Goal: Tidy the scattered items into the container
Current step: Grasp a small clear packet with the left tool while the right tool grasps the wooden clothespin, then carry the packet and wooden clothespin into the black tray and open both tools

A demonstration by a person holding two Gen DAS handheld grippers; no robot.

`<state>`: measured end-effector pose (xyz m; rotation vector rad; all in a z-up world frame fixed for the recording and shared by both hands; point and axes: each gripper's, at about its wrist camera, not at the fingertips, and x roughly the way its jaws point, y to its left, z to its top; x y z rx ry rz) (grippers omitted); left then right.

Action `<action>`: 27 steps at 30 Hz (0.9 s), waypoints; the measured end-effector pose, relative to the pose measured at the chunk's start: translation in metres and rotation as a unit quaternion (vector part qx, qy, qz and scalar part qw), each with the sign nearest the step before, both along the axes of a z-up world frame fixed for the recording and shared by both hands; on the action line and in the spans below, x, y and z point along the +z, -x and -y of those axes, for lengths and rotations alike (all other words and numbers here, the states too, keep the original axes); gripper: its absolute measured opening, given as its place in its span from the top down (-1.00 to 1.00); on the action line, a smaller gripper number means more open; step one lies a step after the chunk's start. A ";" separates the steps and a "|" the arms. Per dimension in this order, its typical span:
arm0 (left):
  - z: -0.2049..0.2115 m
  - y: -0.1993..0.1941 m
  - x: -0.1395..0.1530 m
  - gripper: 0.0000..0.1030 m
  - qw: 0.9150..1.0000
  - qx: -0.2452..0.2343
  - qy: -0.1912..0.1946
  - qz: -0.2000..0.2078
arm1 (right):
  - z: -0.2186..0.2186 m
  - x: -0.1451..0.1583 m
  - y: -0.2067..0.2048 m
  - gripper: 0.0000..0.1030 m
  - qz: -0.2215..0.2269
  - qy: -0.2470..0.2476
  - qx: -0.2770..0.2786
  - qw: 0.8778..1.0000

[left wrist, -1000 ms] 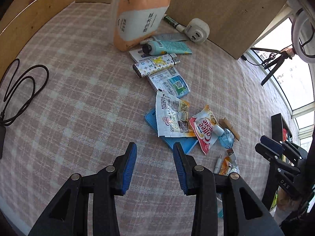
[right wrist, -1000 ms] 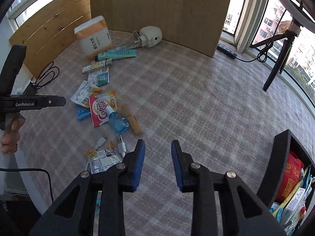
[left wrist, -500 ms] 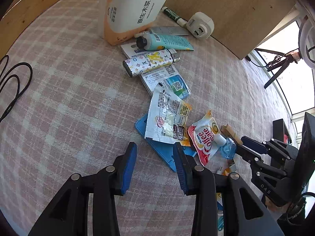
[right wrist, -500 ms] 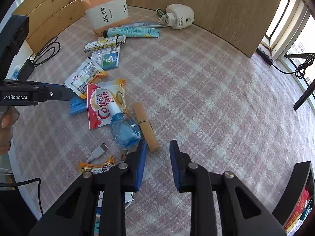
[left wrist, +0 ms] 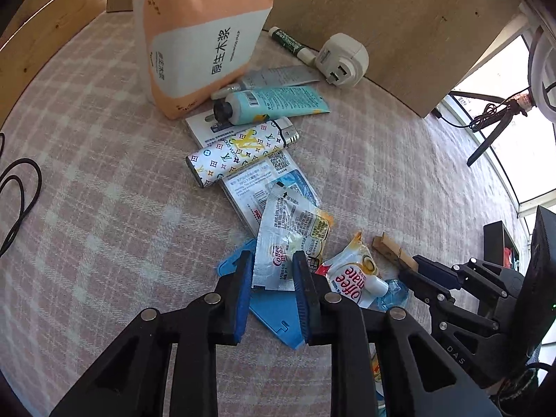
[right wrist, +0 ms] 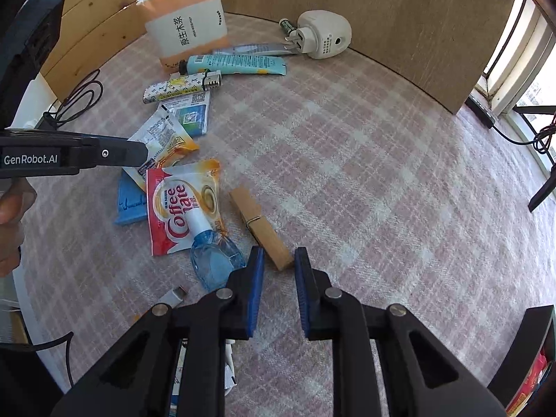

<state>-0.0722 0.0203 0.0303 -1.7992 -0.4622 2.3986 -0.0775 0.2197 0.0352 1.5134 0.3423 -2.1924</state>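
Observation:
My left gripper (left wrist: 272, 269) is open, its pads on either side of the near end of a white coffee sachet (left wrist: 290, 239) that lies over a blue plastic piece (left wrist: 274, 309). My right gripper (right wrist: 279, 267) is open, its pads flanking the near end of a wooden clothespin (right wrist: 260, 227), which also shows in the left wrist view (left wrist: 392, 252). A red Coffee-mate packet (right wrist: 180, 205) and a clear blue bottle (right wrist: 215, 260) lie just left of the clothespin. The black container (right wrist: 528, 351) stands at the right edge with packets inside.
Farther back lie a patterned lighter (left wrist: 239, 153), a teal tube (left wrist: 274, 104), a white card packet (left wrist: 257, 180), an orange tissue pack (left wrist: 201, 38), a white plug adapter (left wrist: 342, 60) and a marker (left wrist: 288, 43). A black cable (left wrist: 17, 194) loops at left. Wooden boards wall the back.
Both grippers have moved forward and down: the left one onto the white sachet, the right one onto the clothespin. Both stay open.

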 end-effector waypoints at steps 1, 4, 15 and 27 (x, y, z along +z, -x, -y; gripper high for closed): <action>0.000 0.001 0.000 0.65 1.000 0.000 -0.009 -0.001 | -0.001 0.000 0.000 0.69 0.001 0.004 -0.002 1.000; -0.001 0.003 0.001 0.79 1.000 0.004 -0.014 -0.004 | -0.004 0.001 0.000 0.73 0.005 0.014 -0.006 1.000; -0.001 0.004 0.020 0.99 0.999 0.024 -0.013 -0.031 | -0.023 0.017 -0.008 0.78 -0.008 0.043 -0.041 0.998; -0.041 -0.006 0.066 0.99 0.997 -0.034 -0.023 -0.071 | -0.074 0.052 -0.026 0.79 -0.054 0.084 -0.157 0.982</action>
